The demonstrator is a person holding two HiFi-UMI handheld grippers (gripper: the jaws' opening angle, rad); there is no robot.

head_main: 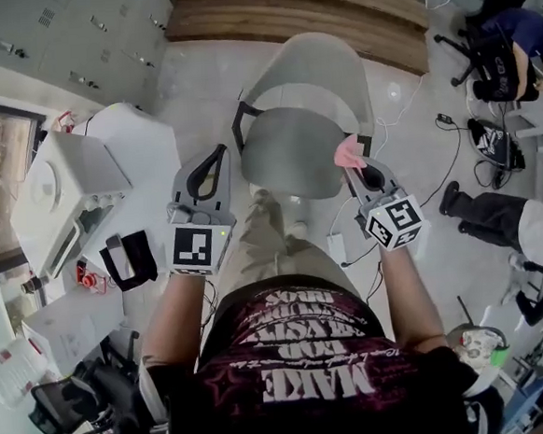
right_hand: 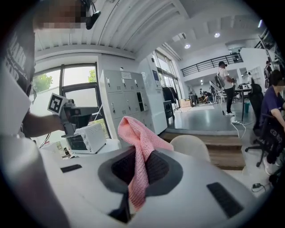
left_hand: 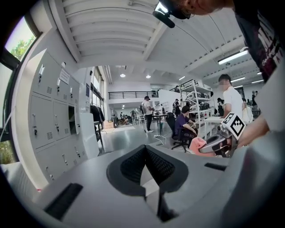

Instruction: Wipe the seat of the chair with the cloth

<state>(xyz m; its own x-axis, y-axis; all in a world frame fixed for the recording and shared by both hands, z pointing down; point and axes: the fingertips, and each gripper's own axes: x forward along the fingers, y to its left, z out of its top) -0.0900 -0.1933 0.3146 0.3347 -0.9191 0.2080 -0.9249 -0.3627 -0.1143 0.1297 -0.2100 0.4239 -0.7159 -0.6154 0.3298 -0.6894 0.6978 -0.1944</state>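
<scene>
The right gripper (right_hand: 139, 153) had a pink cloth (right_hand: 136, 133) pinched in its jaws above the chair (head_main: 308, 68).

The right gripper's jaws were clamped on the cloth's lower part, and the rest stood up out of them in a folded peak. In the head view the cloth showed over the right edge of the grey seat (head_main: 285, 149); whether it touched the seat could not be told. The left gripper (left_hand: 144, 150) was empty, its jaws together, just left of the seat.
</scene>
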